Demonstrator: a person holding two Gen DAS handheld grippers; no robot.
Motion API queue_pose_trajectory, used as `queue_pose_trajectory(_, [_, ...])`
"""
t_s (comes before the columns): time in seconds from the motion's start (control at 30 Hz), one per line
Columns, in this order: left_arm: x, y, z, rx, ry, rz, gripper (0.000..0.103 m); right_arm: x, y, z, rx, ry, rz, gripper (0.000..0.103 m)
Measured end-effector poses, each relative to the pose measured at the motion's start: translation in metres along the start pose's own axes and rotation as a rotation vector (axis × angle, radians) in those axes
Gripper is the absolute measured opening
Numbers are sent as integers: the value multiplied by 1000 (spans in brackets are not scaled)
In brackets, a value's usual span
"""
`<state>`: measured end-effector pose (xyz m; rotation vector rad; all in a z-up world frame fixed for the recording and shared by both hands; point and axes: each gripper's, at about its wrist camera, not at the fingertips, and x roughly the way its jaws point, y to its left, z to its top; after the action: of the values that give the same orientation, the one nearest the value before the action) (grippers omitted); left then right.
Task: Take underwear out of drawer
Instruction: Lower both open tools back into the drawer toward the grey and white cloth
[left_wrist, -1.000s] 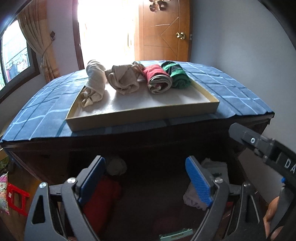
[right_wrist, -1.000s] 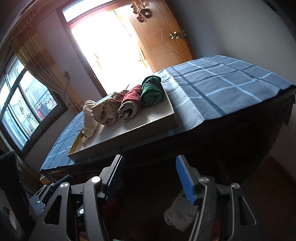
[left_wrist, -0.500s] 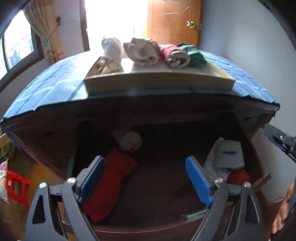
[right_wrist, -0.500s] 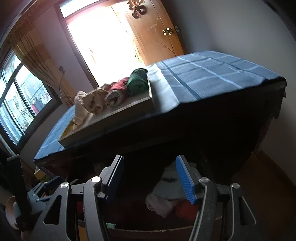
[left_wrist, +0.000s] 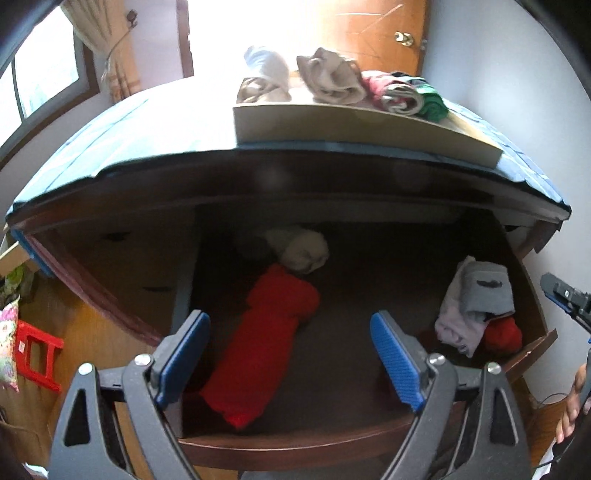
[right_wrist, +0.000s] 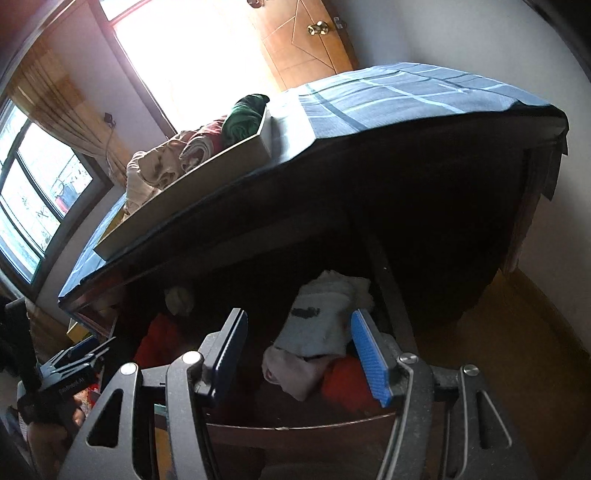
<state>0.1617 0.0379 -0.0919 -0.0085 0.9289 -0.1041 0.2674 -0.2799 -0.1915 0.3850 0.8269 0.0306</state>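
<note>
1. The bench (left_wrist: 110, 147), under a blue checked cloth (right_wrist: 406, 96), carries a shallow tray (left_wrist: 332, 122) with rolled garments
2. Below it the drawer (left_wrist: 295, 439) stands pulled out
3. A long red underwear roll (left_wrist: 266, 343) lies at its middle, a beige roll (left_wrist: 303, 251) touching its far end
4. A grey-and-white folded pile (right_wrist: 325, 325) sits in the drawer's right corner, over a small red piece (left_wrist: 504, 332)
5. My left hand-held gripper (left_wrist: 290, 360) hangs above the red roll, jaws wide apart and empty
6. My right hand-held gripper (right_wrist: 299, 354) hangs over the grey pile, jaws apart, gripping nothing
</note>
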Motion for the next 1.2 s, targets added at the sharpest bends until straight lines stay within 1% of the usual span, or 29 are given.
queue_pose_trajectory(0.13, [2, 15, 0, -14, 16, 9, 90, 5, -5, -2, 4, 17, -5, 61])
queue_pose_trajectory(0.27, [11, 17, 0, 12, 37, 23, 90, 11, -5, 0, 0, 33, -1, 61])
queue_pose_trajectory(0.47, [38, 6, 4, 82, 115, -8, 90, 24, -6, 3, -1, 61, 3, 61])
queue_pose_trajectory(0.6, [60, -4, 8, 135, 183, 20, 90, 31, -11, 7, 5, 81, 5, 61])
queue_pose_trajectory(0.73, [80, -10, 10, 194, 244, 35, 89, 31, -21, 14, 19, 70, -20, 61])
queue_pose_trajectory(0.77, [85, -11, 10, 204, 271, 30, 89, 31, -23, 15, 19, 69, -25, 61])
queue_pose_trajectory(0.83, [86, -10, 14, 203, 272, 12, 90, 34, -26, 17, 25, 79, -28, 61])
queue_pose_trajectory(0.87, [88, -10, 16, 210, 275, 25, 90, 36, -27, 18, 24, 84, -27, 61])
queue_pose_trajectory(0.93, [97, -8, 18, 234, 310, 67, 90, 39, -23, 20, 5, 90, -32, 61])
queue_pose_trajectory(1.1, [107, -14, 20, 322, 354, 98, 90, 51, -10, 24, -23, 150, 3, 61])
queue_pose_trajectory(1.2, [112, -17, 19, 357, 366, 112, 90, 61, 0, 24, -49, 197, -1, 61])
